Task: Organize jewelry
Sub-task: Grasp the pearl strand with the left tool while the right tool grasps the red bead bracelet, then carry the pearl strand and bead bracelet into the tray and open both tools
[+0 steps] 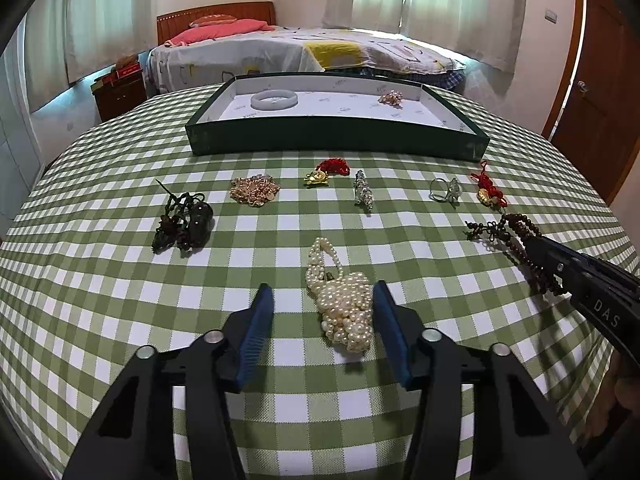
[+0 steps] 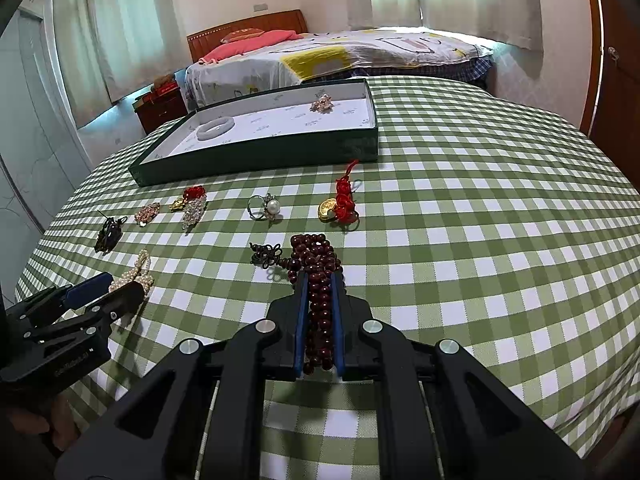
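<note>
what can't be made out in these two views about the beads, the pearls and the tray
- Dark red bead string, right wrist view: its near end is hidden between the right gripper fingers, so its length is unclear.
- Pearl strand, right wrist view: partly covered by the left gripper.
- Green tray, left wrist view: its front wall hides the near floor.
- Brooch in the tray: too small to identify.

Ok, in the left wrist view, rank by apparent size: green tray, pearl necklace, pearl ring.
1. green tray
2. pearl necklace, enlarged by nearness to the camera
3. pearl ring, clearly smallest
</note>
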Demonstrator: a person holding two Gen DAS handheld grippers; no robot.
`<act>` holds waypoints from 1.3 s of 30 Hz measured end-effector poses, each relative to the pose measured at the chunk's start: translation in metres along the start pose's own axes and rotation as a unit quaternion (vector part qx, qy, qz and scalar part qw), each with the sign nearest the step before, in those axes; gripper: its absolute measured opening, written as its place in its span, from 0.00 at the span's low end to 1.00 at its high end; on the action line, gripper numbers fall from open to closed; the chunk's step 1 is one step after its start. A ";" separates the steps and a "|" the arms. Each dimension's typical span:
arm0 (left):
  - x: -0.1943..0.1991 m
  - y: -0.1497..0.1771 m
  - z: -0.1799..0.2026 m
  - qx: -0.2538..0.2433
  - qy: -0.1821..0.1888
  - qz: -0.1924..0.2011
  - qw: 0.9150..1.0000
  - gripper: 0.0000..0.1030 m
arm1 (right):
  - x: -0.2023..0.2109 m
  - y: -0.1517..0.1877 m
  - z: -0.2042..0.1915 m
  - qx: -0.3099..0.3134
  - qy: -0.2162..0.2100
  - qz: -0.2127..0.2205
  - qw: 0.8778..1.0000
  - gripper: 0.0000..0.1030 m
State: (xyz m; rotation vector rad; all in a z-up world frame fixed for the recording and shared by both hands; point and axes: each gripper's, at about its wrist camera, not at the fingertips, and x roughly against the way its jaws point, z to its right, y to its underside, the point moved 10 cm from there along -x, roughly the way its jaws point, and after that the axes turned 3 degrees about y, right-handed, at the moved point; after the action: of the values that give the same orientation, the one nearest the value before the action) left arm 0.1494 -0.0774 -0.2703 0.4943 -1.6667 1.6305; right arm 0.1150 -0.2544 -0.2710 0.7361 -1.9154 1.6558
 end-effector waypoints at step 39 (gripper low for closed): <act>0.040 -0.102 -0.011 0.020 0.043 0.102 0.994 0.24 | 0.037 -0.101 -0.034 0.005 -0.043 0.091 0.995 0.11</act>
State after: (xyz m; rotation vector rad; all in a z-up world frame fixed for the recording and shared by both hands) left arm 0.1996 -0.0701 -0.1725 0.2757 -1.6684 1.8081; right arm 0.1576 -0.2355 -0.1687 0.6645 -2.0894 1.7691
